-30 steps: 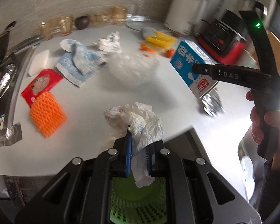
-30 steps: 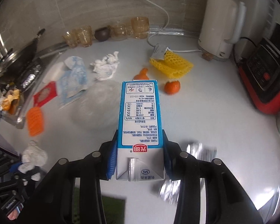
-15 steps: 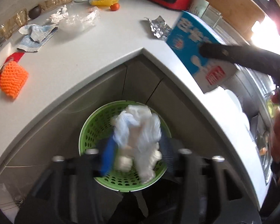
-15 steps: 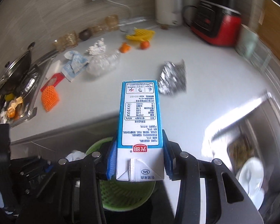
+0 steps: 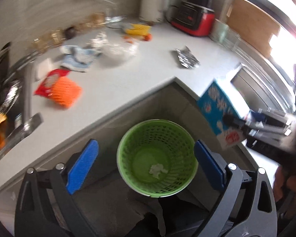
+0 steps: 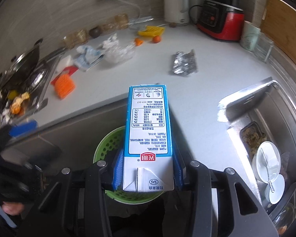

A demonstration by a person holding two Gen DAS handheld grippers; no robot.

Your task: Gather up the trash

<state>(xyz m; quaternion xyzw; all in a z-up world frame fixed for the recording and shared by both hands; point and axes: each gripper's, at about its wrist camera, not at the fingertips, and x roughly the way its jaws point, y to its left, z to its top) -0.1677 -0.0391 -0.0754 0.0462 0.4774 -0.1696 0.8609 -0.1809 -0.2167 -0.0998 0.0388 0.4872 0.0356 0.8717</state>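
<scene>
The crumpled white tissue (image 5: 157,170) that was pinched between the left gripper (image 5: 146,164) pads a second ago is now seen lying on the bottom of the green basket (image 5: 128,144), directly below and ahead of that gripper. Its jaws are opening, spread almost fully, and nothing is left between the blue pads (image 5: 82,165). One piece of trash is therefore judged as delivered, and the left gripper is freed for the next pick.

The milk carton (image 6: 148,136) is clamped by the right gripper (image 6: 148,174) at its gabled end, pads pressed on both sides, and has been carried from above the counter to above the basket, whose rim (image 6: 100,150) is seen just beneath it. Its release is judged to be the next step.

The tissue inside the basket is shown only in the left wrist view; in the right wrist view the interior is hidden by the carton. The sink (image 6: 246,118) with its dishes, to the right of the carton, is shown clearly only in the right wrist view. The crumpled foil (image 6: 184,64) and the orange netting (image 6: 64,86) are left on the counter (image 6: 217,83), well ahead of both grippers.
</scene>
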